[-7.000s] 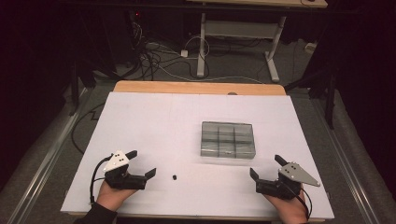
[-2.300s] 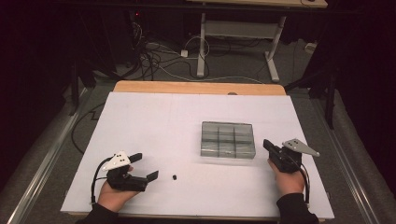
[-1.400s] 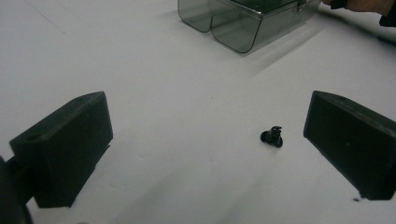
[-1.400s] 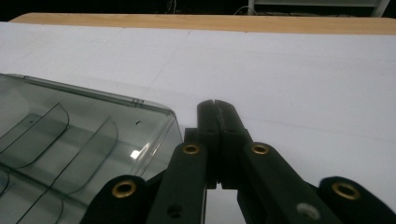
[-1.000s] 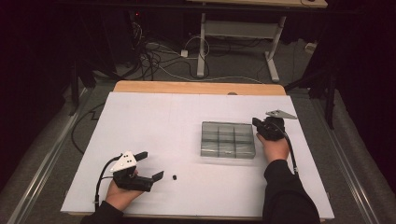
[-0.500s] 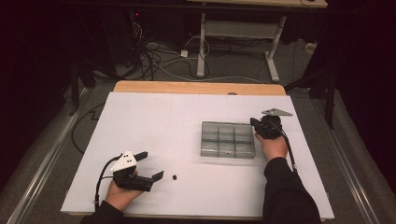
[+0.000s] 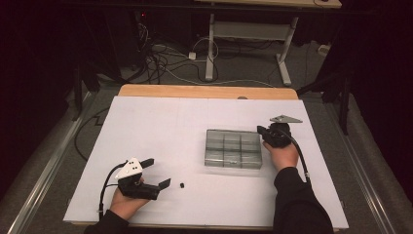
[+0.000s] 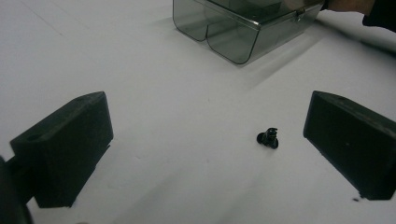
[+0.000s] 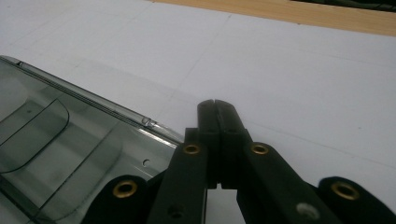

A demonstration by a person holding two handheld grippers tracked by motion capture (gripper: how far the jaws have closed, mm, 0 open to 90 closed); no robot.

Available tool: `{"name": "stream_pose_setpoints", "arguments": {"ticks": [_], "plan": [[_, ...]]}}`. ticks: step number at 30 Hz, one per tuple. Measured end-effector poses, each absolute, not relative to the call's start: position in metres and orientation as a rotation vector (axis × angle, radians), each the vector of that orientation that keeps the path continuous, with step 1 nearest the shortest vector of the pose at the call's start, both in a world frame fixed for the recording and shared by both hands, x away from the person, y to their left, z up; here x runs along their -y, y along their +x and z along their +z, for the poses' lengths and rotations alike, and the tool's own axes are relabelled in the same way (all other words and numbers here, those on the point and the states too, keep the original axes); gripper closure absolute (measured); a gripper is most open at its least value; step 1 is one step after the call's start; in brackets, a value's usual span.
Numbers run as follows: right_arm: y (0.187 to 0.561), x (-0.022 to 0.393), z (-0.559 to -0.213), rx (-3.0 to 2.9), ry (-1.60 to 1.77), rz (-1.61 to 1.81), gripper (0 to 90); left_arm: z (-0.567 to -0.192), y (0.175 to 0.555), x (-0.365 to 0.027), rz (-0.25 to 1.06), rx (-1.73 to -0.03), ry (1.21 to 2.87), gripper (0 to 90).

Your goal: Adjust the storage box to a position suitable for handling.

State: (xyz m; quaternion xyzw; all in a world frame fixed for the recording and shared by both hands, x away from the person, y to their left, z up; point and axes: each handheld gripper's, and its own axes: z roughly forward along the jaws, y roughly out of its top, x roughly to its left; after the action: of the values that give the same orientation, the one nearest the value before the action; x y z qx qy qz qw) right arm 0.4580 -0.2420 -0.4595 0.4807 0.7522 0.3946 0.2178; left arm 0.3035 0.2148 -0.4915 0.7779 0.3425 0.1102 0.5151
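A small black screw (image 7: 181,185) (image 8: 268,138) lies on the white table top near the front. My left gripper (image 7: 158,171) (image 8: 205,116) rests just left of it, open wide, with the screw ahead and toward the right jaw, untouched. A clear smoky plastic box (image 7: 234,148) (image 9: 70,140) (image 8: 238,28) with several compartments sits right of centre. At the box's far right corner is my right gripper (image 7: 260,130) (image 9: 215,105), shut, jaws pressed together with nothing between them. Its tips hover over the edge of the box lid.
The white sheet (image 7: 160,126) covers the table, with a wooden strip (image 7: 204,91) (image 9: 280,11) along the far edge. A cable (image 7: 298,153) trails back from the right gripper over the sleeve. Beyond the table are cables and a desk frame on the floor.
The right hand has come from the table's front right up to the box's far right corner, holding nearly still over the last second. The left gripper shifted slightly right toward the screw.
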Motion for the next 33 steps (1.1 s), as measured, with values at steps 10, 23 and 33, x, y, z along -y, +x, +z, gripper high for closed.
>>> {"name": "stream_pose_setpoints", "arguments": {"ticks": [10,23,33], "plan": [[0.442,0.227,-0.461,-2.105,1.282,1.109,90.0,-0.491,0.303,-0.214,0.269,-0.821,1.870,0.9],[0.427,0.197,-0.464,-2.145,1.234,1.149,90.0,-0.492,0.303,-0.215,0.268,-0.820,1.869,0.9],[0.403,0.197,-0.456,-2.123,1.186,1.182,90.0,-0.491,0.303,-0.215,0.264,-0.817,1.870,0.9]]}}
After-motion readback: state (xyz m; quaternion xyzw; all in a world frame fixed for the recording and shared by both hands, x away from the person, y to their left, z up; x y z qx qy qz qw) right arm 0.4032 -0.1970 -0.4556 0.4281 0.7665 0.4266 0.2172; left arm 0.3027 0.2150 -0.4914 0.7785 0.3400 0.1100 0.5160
